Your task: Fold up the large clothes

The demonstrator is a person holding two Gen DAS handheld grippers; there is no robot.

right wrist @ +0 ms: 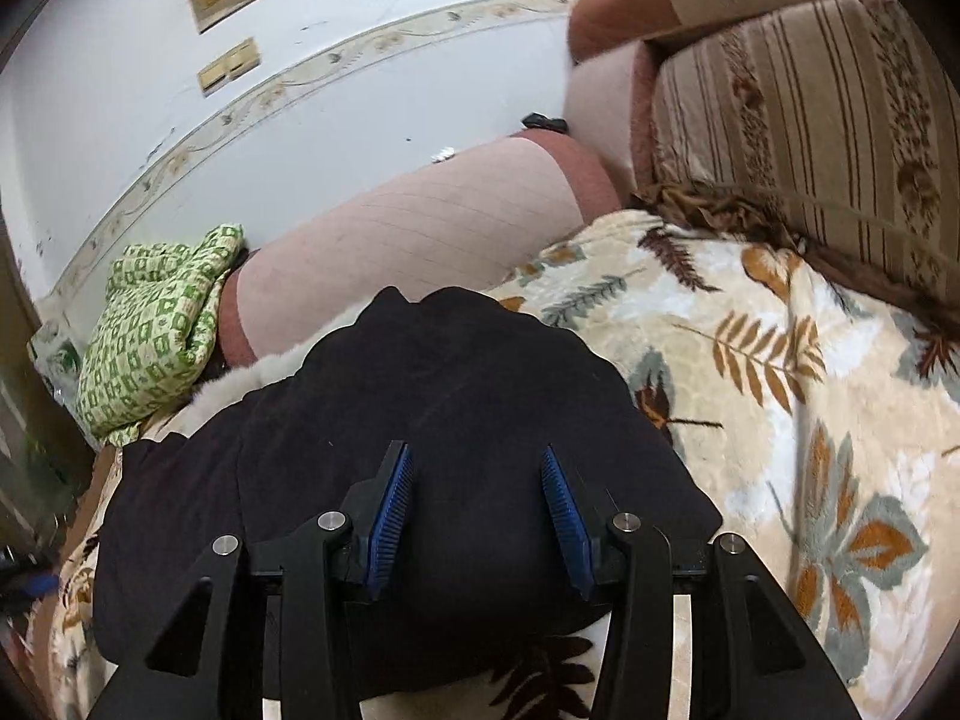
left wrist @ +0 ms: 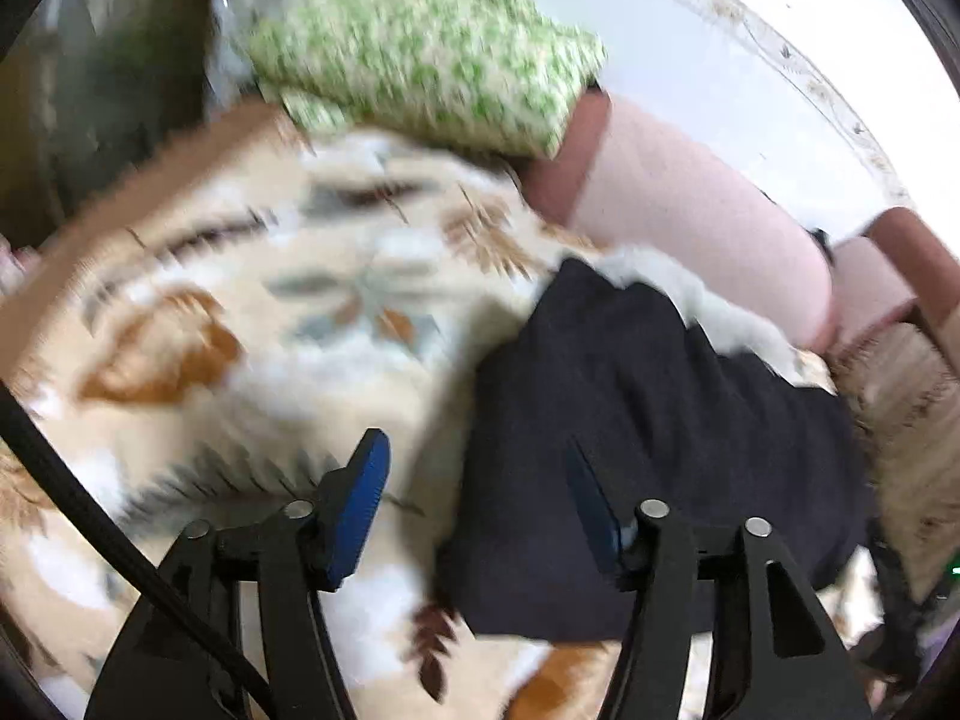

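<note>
Nearest the lens, black jaws with blue pads: right gripper (right wrist: pixel 477 501) spread apart over the dark garment (right wrist: pixel 420 450), nothing pinched between, pads clear of the cloth. Left gripper (left wrist: pixel 474 504) likewise apart and empty, though heavily blurred, so contact with the cloth hard to rule out. Dark garment (left wrist: pixel 648 450) bunched into a compact heap on the leaf-patterned blanket (right wrist: pixel 810 390), probably laid there as a soft flat surface for folding. Directly beneath and beyond the right gripper; under the right-hand finger of the left gripper, stretching far and right. Pale fluffy edge (left wrist: pixel 720 312) showing at the heap's far side. Green patterned cloth (right wrist: pixel 156 324) pushed far left against the pink bolster (right wrist: pixel 408 228), seemingly set aside.
</note>
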